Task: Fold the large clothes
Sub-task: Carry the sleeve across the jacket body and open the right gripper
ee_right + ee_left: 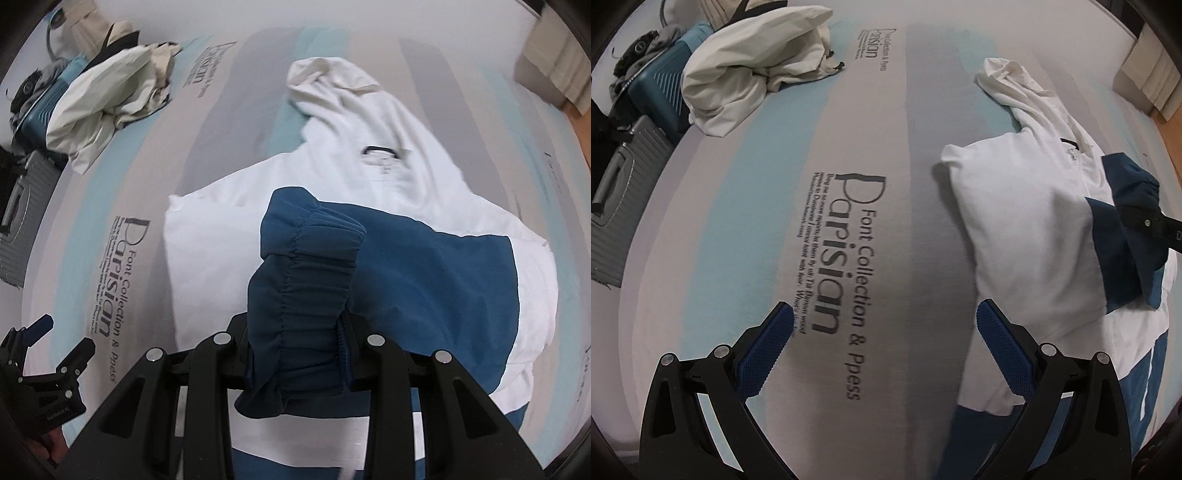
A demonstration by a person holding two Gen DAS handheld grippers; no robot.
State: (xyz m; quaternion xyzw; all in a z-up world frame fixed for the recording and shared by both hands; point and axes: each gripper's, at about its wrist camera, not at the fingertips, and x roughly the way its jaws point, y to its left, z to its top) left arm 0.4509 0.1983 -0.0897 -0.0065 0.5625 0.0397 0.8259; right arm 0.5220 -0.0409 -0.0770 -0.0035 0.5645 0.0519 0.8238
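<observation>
A white and blue hooded jacket (229,229) lies partly folded on the striped bed sheet (92,206). My right gripper (299,354) is shut on the jacket's blue elastic sleeve cuff (306,266) and holds it above the white body. In the left wrist view the jacket (1027,221) lies at the right, with the cuff (1134,192) held by the right gripper (1152,223). My left gripper (884,314) is open and empty over the sheet, its right finger beside the jacket's left edge. It also shows at the lower left of the right wrist view (62,336).
A crumpled cream garment (753,70) lies at the bed's far left corner. A teal suitcase (661,85) and a grey suitcase (613,184) stand beside the bed on the left. A wooden floor (1167,136) and curtain hem (1145,77) show at the right.
</observation>
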